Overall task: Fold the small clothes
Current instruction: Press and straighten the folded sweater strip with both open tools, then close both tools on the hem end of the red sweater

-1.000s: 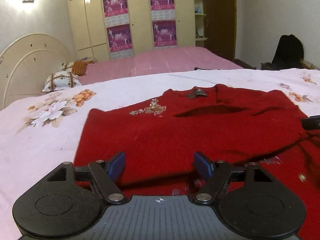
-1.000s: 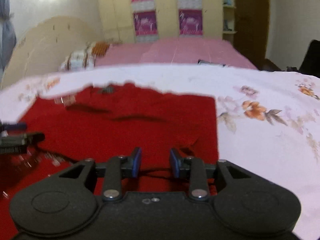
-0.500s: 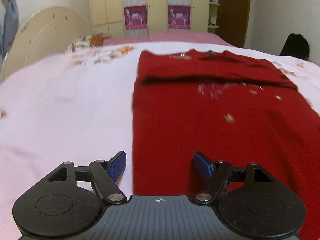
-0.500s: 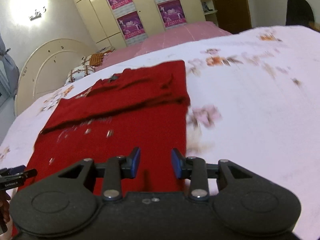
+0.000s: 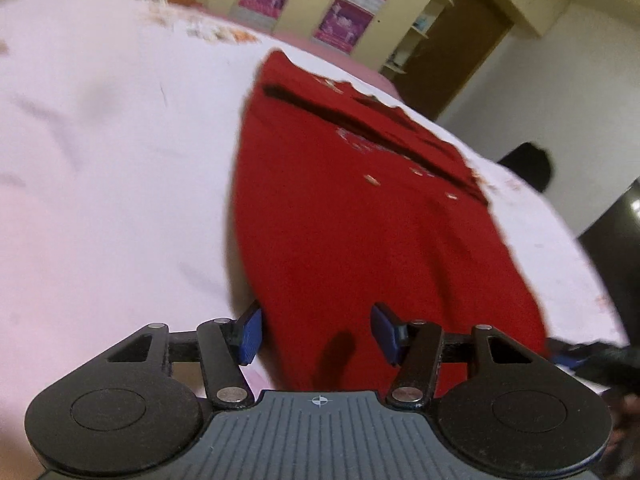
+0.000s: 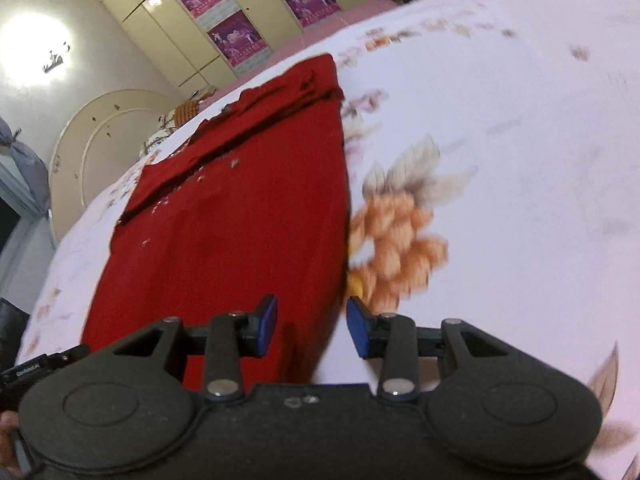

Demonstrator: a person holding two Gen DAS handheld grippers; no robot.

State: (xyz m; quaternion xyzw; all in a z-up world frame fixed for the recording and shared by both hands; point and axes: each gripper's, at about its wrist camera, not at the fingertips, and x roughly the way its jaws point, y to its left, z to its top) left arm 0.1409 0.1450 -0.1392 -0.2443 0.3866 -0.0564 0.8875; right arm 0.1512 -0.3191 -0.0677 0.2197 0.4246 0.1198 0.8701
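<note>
We are looking at a red sweater (image 5: pixel 360 220) lying flat on the bed (image 5: pixel 100 160), its far end folded over into a thicker band with small pale decorations scattered just below the fold. In the right wrist view the same red sweater (image 6: pixel 248 208) is stretching away from us toward the headboard (image 6: pixel 100 128), its right edge running straight beside an orange flower print (image 6: pixel 396 236) on the sheet.

Our left gripper (image 5: pixel 316 334) is hanging over the near left corner of the garment, jaws standing wide and holding nothing, the left blue pad just at the sweater's left edge and the right pad over the red cloth. Our right gripper (image 6: pixel 312 328) is sitting at the near right corner, jaws moderately apart and empty, with the garment's right edge passing between them.

No containers are showing. The pink sheet is lying bare to the left of the sweater and broadly to its right. Beyond the bed, a wardrobe (image 6: pixel 224 12) with purple posters (image 5: pixel 344 20) is standing against the wall, beside a brown door (image 5: pixel 452 52).
</note>
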